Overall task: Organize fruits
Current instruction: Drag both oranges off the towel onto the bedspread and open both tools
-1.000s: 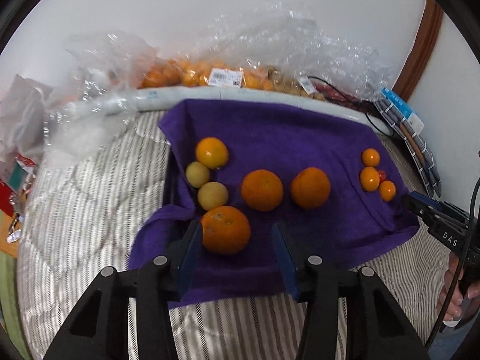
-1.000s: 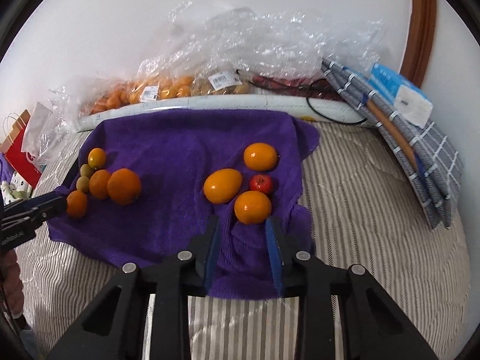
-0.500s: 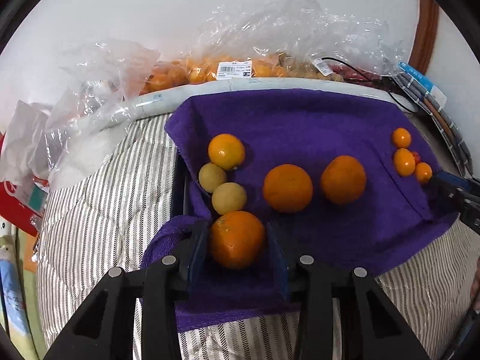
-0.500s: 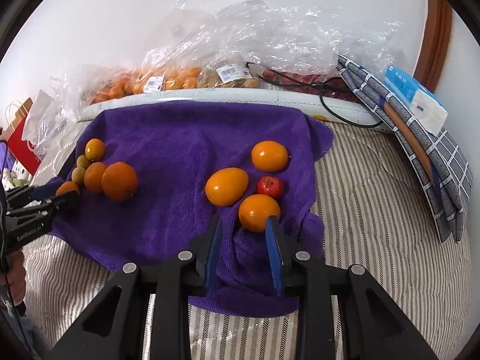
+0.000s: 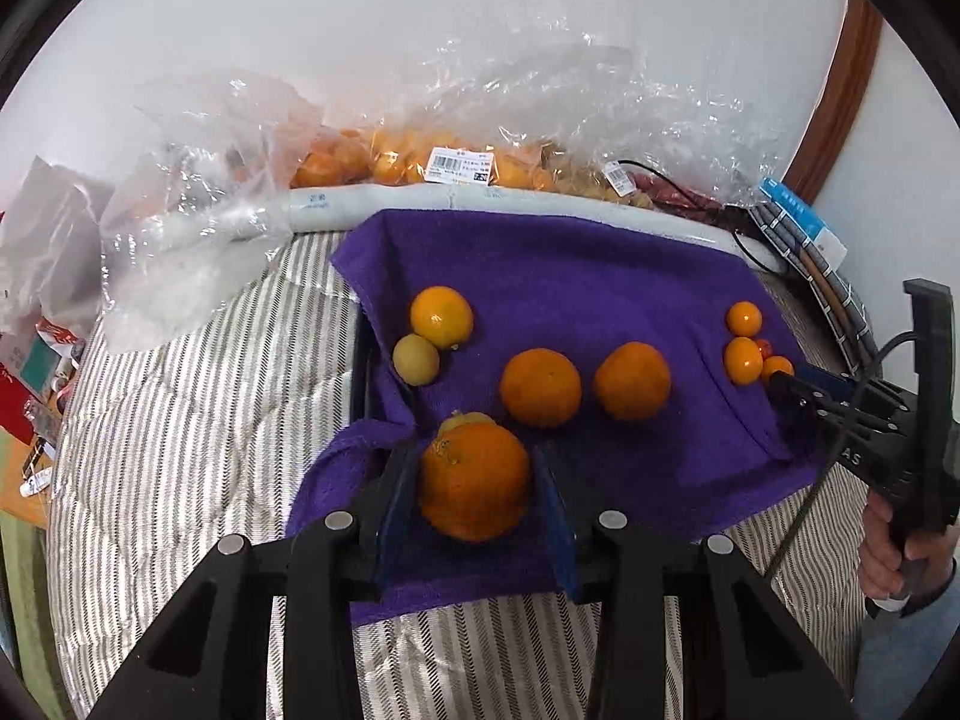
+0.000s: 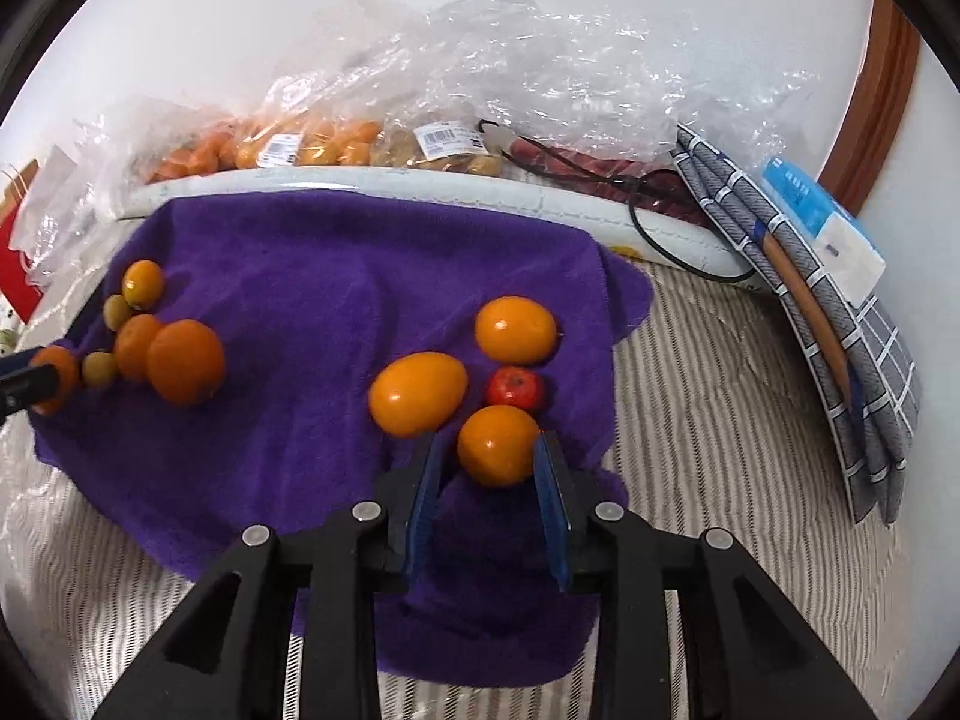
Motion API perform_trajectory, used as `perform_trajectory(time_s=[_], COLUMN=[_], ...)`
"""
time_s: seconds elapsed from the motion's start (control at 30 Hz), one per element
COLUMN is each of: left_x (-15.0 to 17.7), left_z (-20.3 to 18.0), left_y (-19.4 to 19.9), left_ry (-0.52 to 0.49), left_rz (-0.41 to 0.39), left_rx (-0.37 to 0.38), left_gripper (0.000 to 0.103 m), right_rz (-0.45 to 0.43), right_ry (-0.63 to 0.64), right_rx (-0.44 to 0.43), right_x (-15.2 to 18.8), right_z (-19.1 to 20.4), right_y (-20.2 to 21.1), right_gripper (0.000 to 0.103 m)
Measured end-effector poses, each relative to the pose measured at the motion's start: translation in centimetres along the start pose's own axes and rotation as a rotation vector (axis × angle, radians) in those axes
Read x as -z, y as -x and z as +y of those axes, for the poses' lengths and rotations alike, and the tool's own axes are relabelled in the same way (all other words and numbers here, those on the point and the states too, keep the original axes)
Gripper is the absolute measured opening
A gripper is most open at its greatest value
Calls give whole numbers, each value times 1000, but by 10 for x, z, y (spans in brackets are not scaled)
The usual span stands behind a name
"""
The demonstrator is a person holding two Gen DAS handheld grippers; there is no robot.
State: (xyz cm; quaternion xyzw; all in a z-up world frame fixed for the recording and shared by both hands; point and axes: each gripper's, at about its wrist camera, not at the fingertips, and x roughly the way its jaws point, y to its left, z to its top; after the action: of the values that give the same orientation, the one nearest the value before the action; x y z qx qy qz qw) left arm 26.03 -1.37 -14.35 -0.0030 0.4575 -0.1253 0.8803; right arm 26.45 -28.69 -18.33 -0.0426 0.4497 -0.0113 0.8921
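A purple towel (image 5: pixel 600 276) lies on a striped bed cover with fruit on it. My left gripper (image 5: pixel 474 474) is shut on a large orange (image 5: pixel 474 480) at the towel's near left corner. Beyond it lie two more oranges (image 5: pixel 540 387), a smaller orange (image 5: pixel 441 317) and a yellow-green fruit (image 5: pixel 415 359). In the right wrist view my right gripper (image 6: pixel 487 459) stands around a small orange (image 6: pixel 497 445), its right finger touching the fruit and a gap on the left. An oval orange (image 6: pixel 417 393), a red fruit (image 6: pixel 515 389) and another orange (image 6: pixel 515 330) lie just beyond.
Clear plastic bags of fruit (image 6: pixel 336 144) lie along the wall behind a white bolster (image 6: pixel 420 186). A folded grey checked cloth (image 6: pixel 840 324) and a black cable (image 6: pixel 654 234) sit at the right. Bags and boxes (image 5: pixel 48 276) are off the bed's left.
My left gripper moved forward around the large orange and shut on it. My right gripper moved forward so the small orange sits between its fingers.
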Motion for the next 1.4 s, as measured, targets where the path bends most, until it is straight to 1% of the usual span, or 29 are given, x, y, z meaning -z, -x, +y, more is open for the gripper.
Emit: perform_trajectory(time_s=[0.03, 0.17, 0.2, 0.23, 0.33, 0.43, 0.5, 0.67, 0.8, 0.93, 1.07, 1.2, 1.27, 1.4], left_x=[1, 3, 4, 4, 7, 9, 10, 11, 13, 16, 22, 31, 36, 47], left_z=[1, 6, 7, 8, 12, 15, 16, 15, 12, 10, 8, 6, 6, 8], left_y=[1, 4, 4, 5, 7, 9, 12, 19, 32, 44, 55, 63, 65, 63], left_ry=[1, 14, 16, 19, 29, 33, 37, 49, 52, 58, 58, 58, 58, 69], left_rz=[-1, -3, -3, -5, -7, -11, -16, -26, -50, -57, -64, -62, -56, -43], left_rx=[-1, 8, 10, 12, 11, 9, 8, 12, 20, 33, 28, 15, 1, -3], left_gripper=[37, 37, 37, 37, 37, 37, 37, 37, 37, 37, 37, 37, 37, 37], right_rz=[2, 17, 13, 18, 13, 20, 12, -12, -34, -52, -61, -65, -63, -46], right_ry=[2, 16, 28, 33, 48, 8, -14, -20, -33, -40, -44, -54, -61, -65], right_rx=[4, 21, 18, 19, 38, -4, -17, -16, -18, -24, -35, -48, -53, -61], right_x=[0, 0, 0, 0, 2, 2, 4, 7, 10, 17, 25, 35, 41, 55], right_z=[-1, -2, 0, 1, 5, 0, -2, 1, 2, 4, 6, 8, 8, 10], right_y=[-1, -11, -12, -14, -17, -13, -7, 14, 36, 56, 71, 80, 83, 83], right_gripper=[35, 36, 35, 32, 31, 31, 31, 31, 31, 31, 31, 31, 31, 31])
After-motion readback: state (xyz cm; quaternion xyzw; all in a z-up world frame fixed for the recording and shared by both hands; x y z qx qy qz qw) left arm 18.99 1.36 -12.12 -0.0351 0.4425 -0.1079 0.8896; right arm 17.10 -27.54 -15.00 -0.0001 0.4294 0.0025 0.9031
